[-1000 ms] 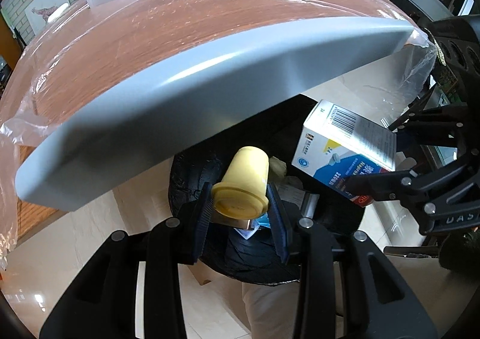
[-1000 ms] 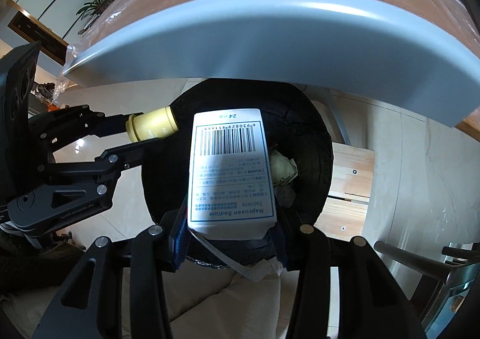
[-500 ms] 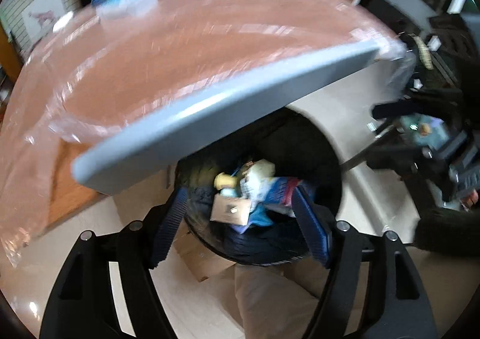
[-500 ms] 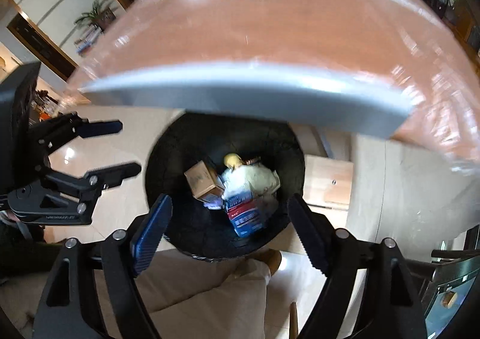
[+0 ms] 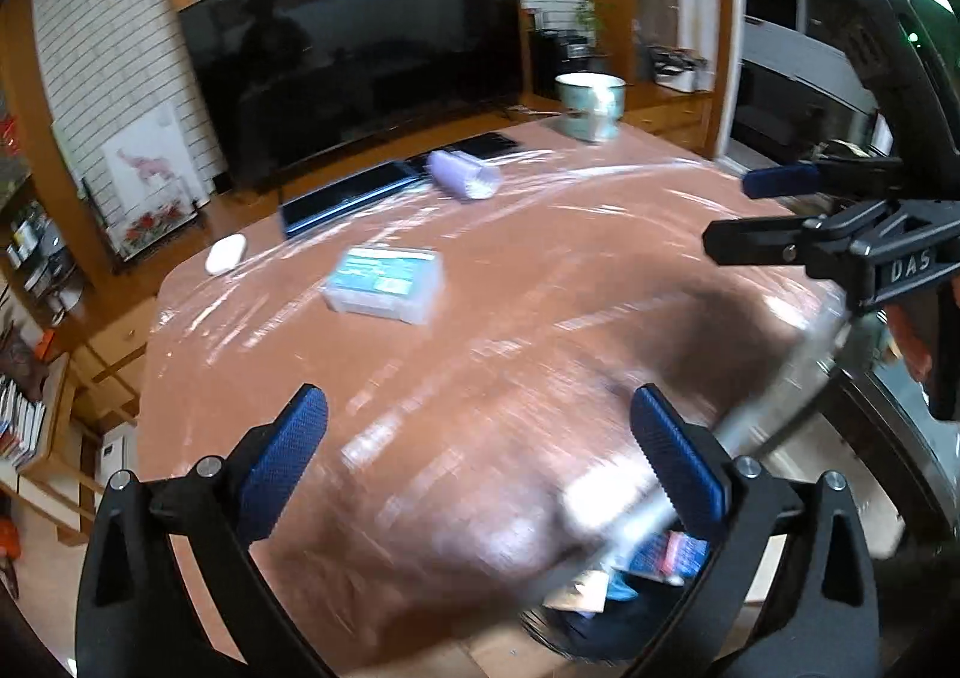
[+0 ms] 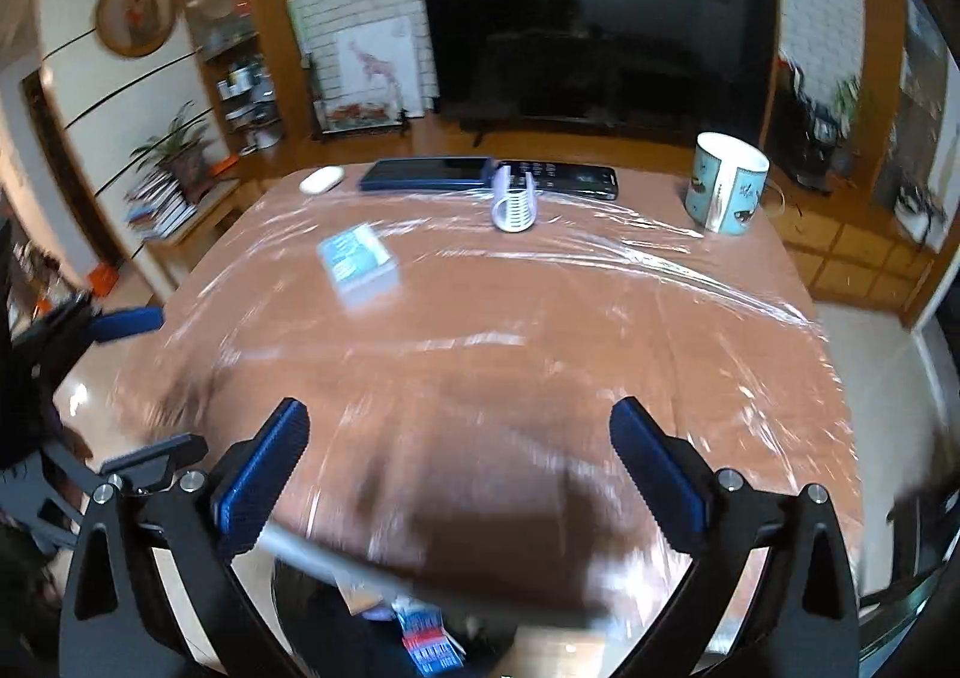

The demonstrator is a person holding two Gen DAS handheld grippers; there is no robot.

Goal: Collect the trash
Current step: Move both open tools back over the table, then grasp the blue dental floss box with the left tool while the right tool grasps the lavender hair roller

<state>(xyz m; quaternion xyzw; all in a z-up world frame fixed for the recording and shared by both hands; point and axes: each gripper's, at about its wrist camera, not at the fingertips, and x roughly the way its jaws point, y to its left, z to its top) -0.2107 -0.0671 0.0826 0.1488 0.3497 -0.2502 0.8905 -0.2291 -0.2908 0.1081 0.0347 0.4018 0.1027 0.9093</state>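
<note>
Both claws are being carried empty and spread wide: the left gripper (image 5: 474,453) and the right gripper (image 6: 459,465) are each shown with blue pads well apart and nothing between them. A second ago a yellow bottle was being pinched in the left one and a white medicine box in the right one, both held over the black bin; half a second ago the jaws were already being opened and both items were lying inside. Now the cameras are being lifted from below the table's grey edge up over the table (image 6: 540,330), so its plastic-wrapped wooden top is being seen from above, heavily blurred by the motion. The bin (image 6: 336,618) is being left just below the table's near edge, with the dropped box (image 6: 423,639) partly visible inside; the bottle cannot be made out. That drop appears finished, and more trash is probably being looked for. Toward the middle of the table a small clear box with a teal label (image 6: 360,261) is lying; at the table's far edge a lilac-and-white roll (image 6: 515,204), a mug (image 6: 727,191), two dark flat devices (image 6: 429,174) and a white mouse (image 6: 321,179) are resting.
</note>
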